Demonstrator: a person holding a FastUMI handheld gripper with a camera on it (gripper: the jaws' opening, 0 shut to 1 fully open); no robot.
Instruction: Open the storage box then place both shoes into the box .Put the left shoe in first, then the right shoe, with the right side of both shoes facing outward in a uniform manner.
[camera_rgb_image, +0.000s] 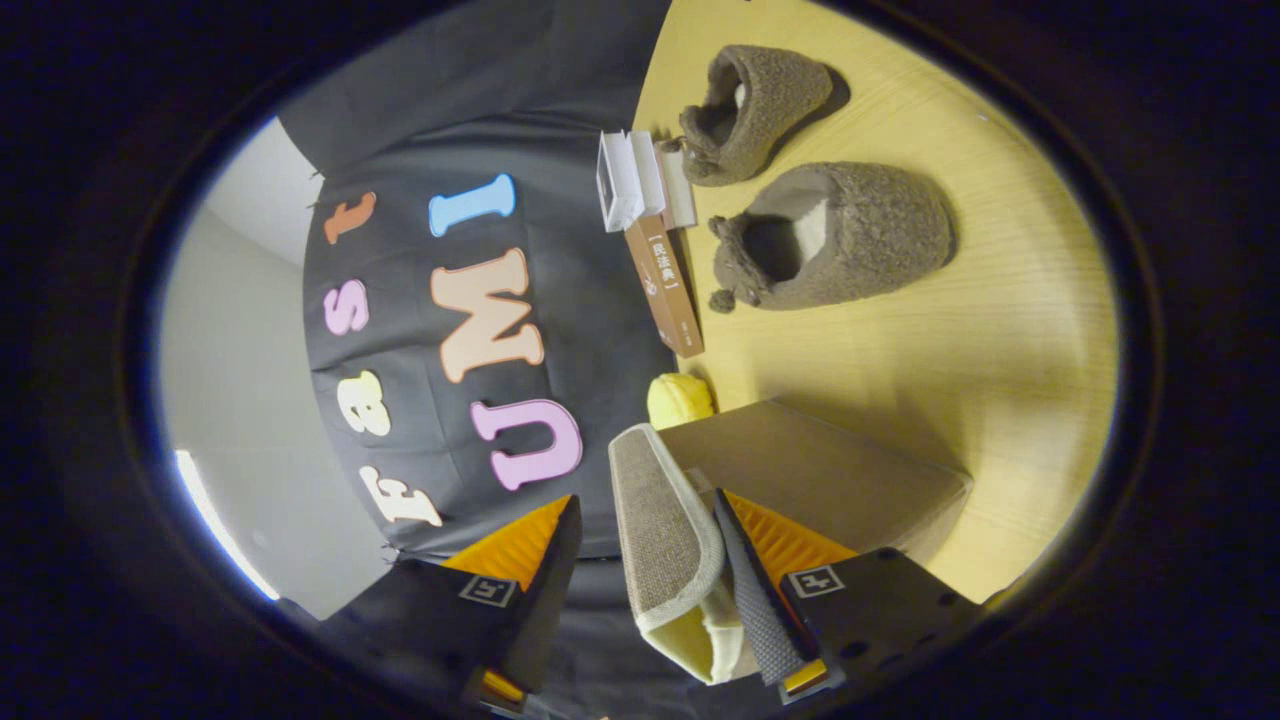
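Note:
The brown fabric storage box (830, 470) sits on the wooden table (1000, 380) just ahead of my fingers. Its padded lid (665, 530) is lifted on edge and stands between the fingers of my gripper (648, 498). The lid leans against one finger (750, 560); a clear gap separates it from the other finger (545, 560), so the gripper is open. Two fuzzy brown slippers lie beyond the box, their openings facing the booth wall: the nearer slipper (840, 235) and the farther slipper (755, 105).
A brown book (665, 285) and a small white box (630, 180) rest along the table's edge by the booth wall, next to the slippers. A yellow object (680, 400) lies beside the storage box's far corner. Bare tabletop stretches between the box and the slippers.

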